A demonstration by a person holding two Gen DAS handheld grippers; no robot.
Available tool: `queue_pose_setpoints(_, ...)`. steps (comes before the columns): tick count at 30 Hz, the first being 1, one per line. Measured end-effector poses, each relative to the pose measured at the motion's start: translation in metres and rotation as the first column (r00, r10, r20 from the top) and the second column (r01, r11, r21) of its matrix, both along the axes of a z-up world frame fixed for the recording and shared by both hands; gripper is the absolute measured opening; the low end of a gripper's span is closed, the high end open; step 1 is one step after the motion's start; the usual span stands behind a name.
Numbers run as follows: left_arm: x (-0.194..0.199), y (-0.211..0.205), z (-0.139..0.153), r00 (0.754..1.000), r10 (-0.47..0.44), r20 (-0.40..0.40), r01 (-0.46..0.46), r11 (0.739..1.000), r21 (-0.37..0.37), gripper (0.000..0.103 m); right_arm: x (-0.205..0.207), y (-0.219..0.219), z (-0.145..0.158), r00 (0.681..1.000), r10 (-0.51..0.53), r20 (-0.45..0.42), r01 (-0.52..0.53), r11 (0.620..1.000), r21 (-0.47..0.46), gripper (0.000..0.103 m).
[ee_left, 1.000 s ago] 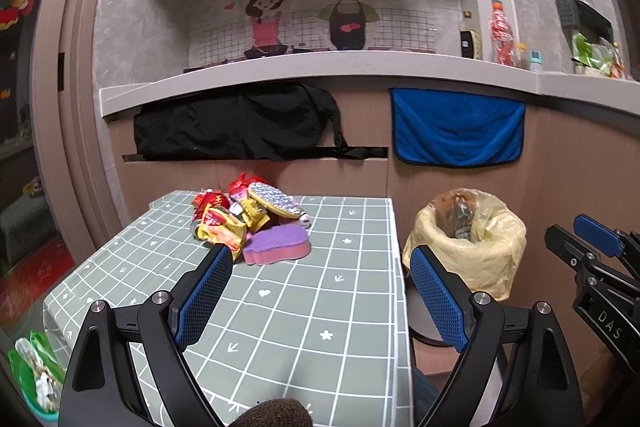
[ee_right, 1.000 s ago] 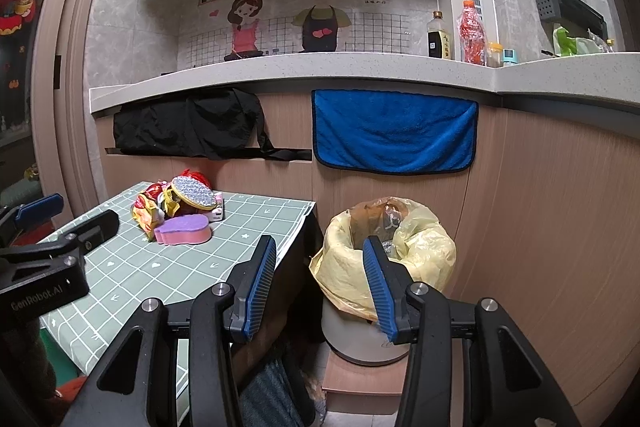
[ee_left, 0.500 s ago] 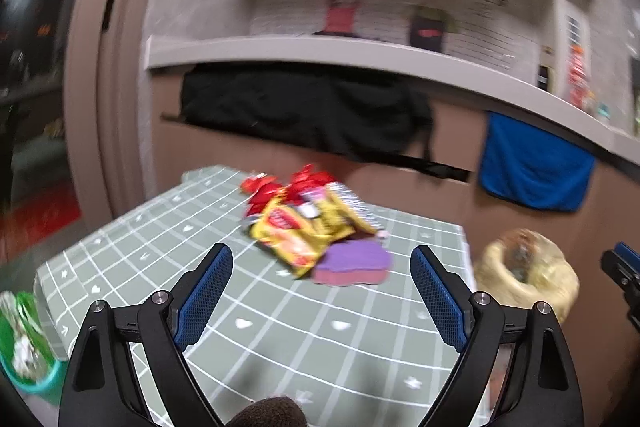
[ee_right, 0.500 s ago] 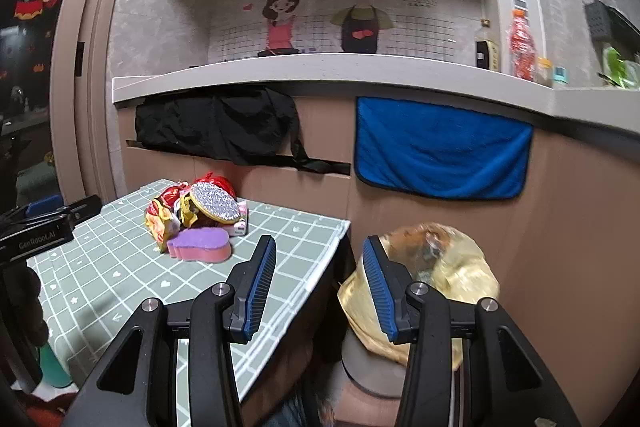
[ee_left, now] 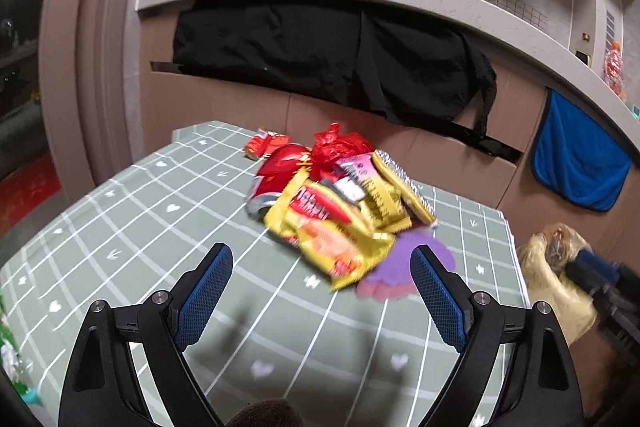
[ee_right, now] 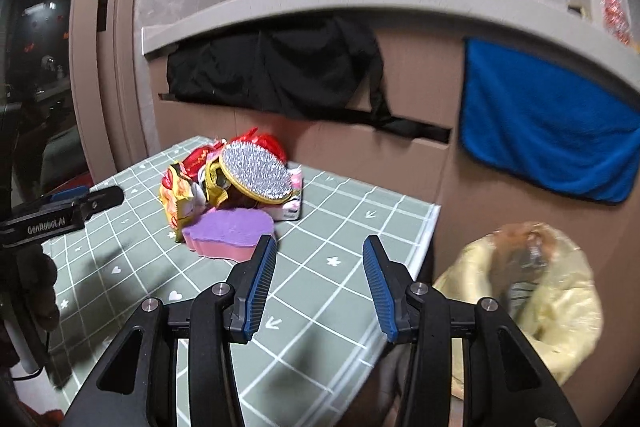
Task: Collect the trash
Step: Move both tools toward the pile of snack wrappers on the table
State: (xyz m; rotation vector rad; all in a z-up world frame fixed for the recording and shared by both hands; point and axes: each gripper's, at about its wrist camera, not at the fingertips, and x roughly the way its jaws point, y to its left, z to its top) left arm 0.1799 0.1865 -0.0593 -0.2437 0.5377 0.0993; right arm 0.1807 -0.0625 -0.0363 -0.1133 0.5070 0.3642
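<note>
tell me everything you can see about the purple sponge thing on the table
The purple sponge is a flat, thick slab with a wavy, lobed outline, purple on top and pink along its side, foam-like in look. It lies flat on the green checked tablecloth at the near edge of the trash pile. The yellow snack wrapper overlaps one end, and the round bristle brush leans just behind it. Neither gripper touches it.
</note>
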Motion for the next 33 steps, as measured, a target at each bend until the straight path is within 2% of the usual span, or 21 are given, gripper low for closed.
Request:
queue_pose_setpoints(3, 0.029, -0.004, -0.004, 1.000, -0.007, -0.014, 0.007, 1.000, -0.004, 0.090, 0.018, 0.004, -0.013, 0.999, 0.003, -0.052, -0.002, 1.000, 0.017, 0.043)
queue_pose_setpoints(6, 0.056, -0.004, -0.016, 0.998, -0.020, -0.063, 0.018, 0.999, -0.035, 0.090, 0.031, 0.002, -0.025, 0.994, 0.000, -0.107, 0.005, 0.999, 0.040, 0.043)
queue_pose_setpoints(12, 0.089, 0.001, -0.040, 0.994, -0.013, -0.112, 0.007, 0.999, -0.051, 0.090, 0.043, -0.004, -0.044, 0.985, -0.014, -0.171, 0.021, 0.999, 0.040, 0.043)
queue_pose_setpoints(22, 0.096, 0.011, -0.048, 0.994, -0.008, -0.108, -0.002, 0.996, -0.090, 0.090, 0.049, 0.004, -0.055, 0.981, -0.002, -0.193, 0.009, 0.999, 0.035, 0.043)
queue_pose_setpoints(25, 0.098, 0.017, -0.047, 0.992, -0.039, -0.117, 0.025, 0.992, -0.123, 0.090, 0.050, 0.010, -0.054, 0.983, 0.007, -0.182, -0.004, 1.000, 0.020, 0.043)
queue_pose_setpoints(29, 0.097, 0.019, -0.047, 0.988, -0.040, -0.150, 0.026, 0.995, -0.095, 0.090, 0.053, 0.013, -0.050, 0.985, 0.015, -0.171, -0.013, 1.000, 0.013, 0.043)
queue_pose_setpoints(31, 0.091, 0.023, -0.044, 0.990, -0.039, -0.132, 0.024, 0.993, -0.112, 0.085, 0.054, 0.015, -0.047, 0.985, 0.017, -0.169, -0.015, 1.000, 0.017, 0.043)
queue_pose_setpoints(32, 0.088, 0.024, -0.043, 0.992, -0.039, -0.123, 0.025, 0.993, -0.114, 0.077, 0.055, 0.016, -0.047, 0.986, 0.018, -0.169, -0.015, 1.000, 0.017, 0.043)
queue_pose_setpoints(33, 0.086, 0.025, -0.040, 0.993, -0.033, -0.113, 0.022, 0.994, -0.103, 0.074, 0.055, 0.017, -0.046, 0.985, 0.019, -0.169, -0.017, 1.000, 0.015, 0.043)
